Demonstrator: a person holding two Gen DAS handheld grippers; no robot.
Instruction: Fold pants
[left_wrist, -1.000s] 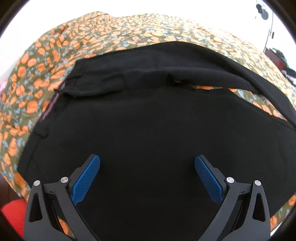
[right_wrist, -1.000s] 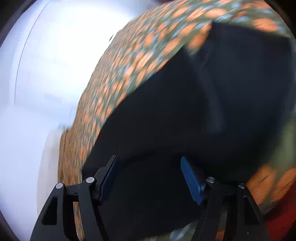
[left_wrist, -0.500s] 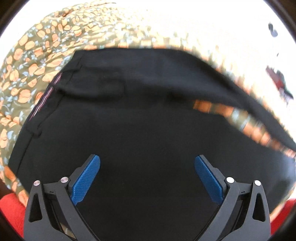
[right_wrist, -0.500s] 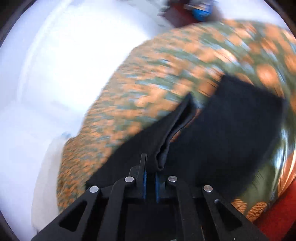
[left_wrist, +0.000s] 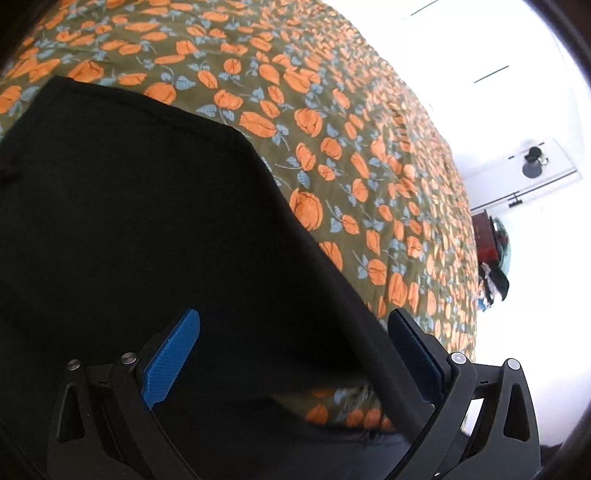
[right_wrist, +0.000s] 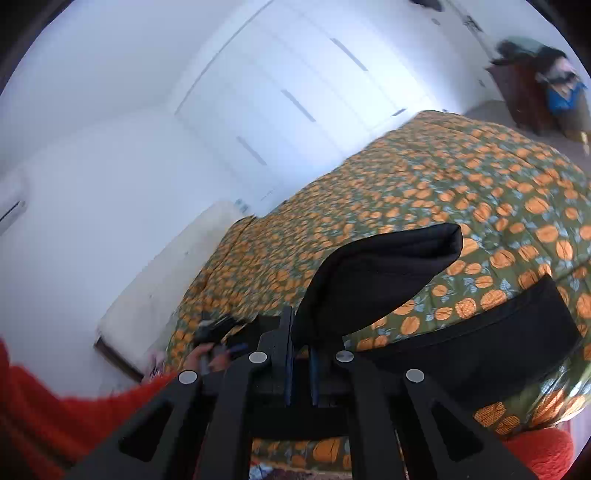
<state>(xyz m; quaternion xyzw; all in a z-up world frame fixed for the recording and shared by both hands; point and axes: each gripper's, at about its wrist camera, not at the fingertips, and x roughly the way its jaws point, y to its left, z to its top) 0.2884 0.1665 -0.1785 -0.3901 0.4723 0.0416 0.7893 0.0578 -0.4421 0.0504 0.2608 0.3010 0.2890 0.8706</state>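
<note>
1 black pants (right_wrist: 373, 280) on 1 bed (right_wrist: 480, 177); right claw (right_wrist: 300, 363) clenched on pants, left claw (left_wrist: 291, 354) released.

Black pants (left_wrist: 129, 221), orange-flowered olive bedspread (left_wrist: 332, 110)

No text, label or number can be read anywhere.

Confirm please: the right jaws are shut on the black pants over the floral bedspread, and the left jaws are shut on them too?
Not quite. The right gripper is shut on the pants over the bedspread, but the left gripper is open, jaws wide apart, as the left wrist view shows.
</note>
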